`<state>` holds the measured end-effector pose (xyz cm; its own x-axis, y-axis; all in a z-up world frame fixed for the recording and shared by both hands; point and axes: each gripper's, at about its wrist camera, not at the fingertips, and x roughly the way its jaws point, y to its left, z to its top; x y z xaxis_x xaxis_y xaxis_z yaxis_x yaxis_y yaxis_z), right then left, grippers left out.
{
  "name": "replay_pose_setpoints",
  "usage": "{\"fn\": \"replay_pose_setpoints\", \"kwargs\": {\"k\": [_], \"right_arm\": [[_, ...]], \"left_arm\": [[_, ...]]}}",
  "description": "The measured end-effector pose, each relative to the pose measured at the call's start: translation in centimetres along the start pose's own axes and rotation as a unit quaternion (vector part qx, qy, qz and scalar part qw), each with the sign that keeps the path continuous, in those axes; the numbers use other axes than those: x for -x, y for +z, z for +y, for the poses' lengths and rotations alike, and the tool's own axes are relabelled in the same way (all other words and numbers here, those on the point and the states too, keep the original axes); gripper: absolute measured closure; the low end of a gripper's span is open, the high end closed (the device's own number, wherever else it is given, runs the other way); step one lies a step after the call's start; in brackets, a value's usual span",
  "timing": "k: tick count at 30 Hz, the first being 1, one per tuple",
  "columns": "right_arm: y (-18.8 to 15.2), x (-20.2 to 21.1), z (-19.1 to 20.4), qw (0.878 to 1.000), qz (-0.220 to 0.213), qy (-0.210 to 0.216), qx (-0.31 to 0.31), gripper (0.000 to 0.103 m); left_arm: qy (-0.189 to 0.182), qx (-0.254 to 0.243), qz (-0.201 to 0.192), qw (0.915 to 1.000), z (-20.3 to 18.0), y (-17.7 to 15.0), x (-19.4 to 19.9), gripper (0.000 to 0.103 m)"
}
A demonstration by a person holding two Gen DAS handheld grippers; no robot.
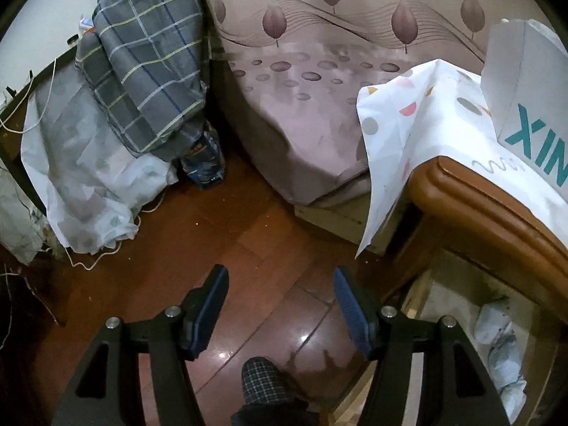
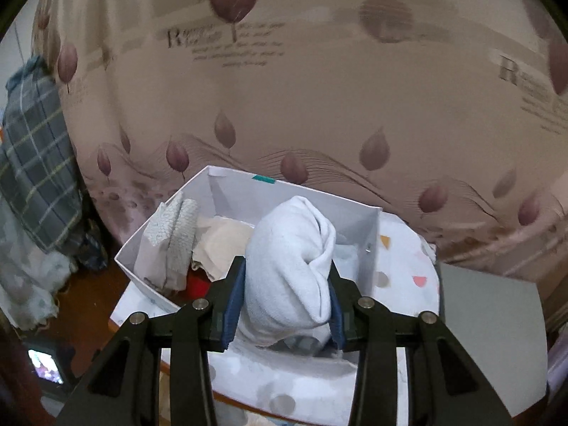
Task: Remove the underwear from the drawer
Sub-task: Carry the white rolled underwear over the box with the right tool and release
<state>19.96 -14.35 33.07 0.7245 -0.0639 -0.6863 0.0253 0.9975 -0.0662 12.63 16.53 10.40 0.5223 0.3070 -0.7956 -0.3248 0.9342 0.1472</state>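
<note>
The big bed (image 2: 319, 106) has a pink cover with leaf pictures on it. Beside it stands a brown wooden table (image 1: 472, 209) with a spotted white cloth (image 1: 408, 135) hanging over its corner. On the cloth sits a white box (image 2: 248, 195) with soft folded things inside. The right gripper (image 2: 285, 305) is squeezed onto a rolled white underwear (image 2: 287, 259), held up over the box's near edge. The left gripper (image 1: 282, 309) has its fingers wide apart with nothing in them, over the shiny brown floor (image 1: 213, 241).
</note>
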Motion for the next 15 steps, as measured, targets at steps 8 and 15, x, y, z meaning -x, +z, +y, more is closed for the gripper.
{"fn": "replay_pose_setpoints", "kwargs": {"k": [8,15], "right_arm": [[-0.4,-6.0,2.1,0.998,0.061,-0.002,0.021,0.064],[-1.2,-8.6,2.5,0.996,0.086,-0.011,0.029,0.047]], "left_arm": [[-0.004,0.017,0.03,0.9994,0.5,0.0,-1.0,0.04],[-0.011,0.012,0.034,0.9993,0.1,-0.1,-1.2,0.04]]}}
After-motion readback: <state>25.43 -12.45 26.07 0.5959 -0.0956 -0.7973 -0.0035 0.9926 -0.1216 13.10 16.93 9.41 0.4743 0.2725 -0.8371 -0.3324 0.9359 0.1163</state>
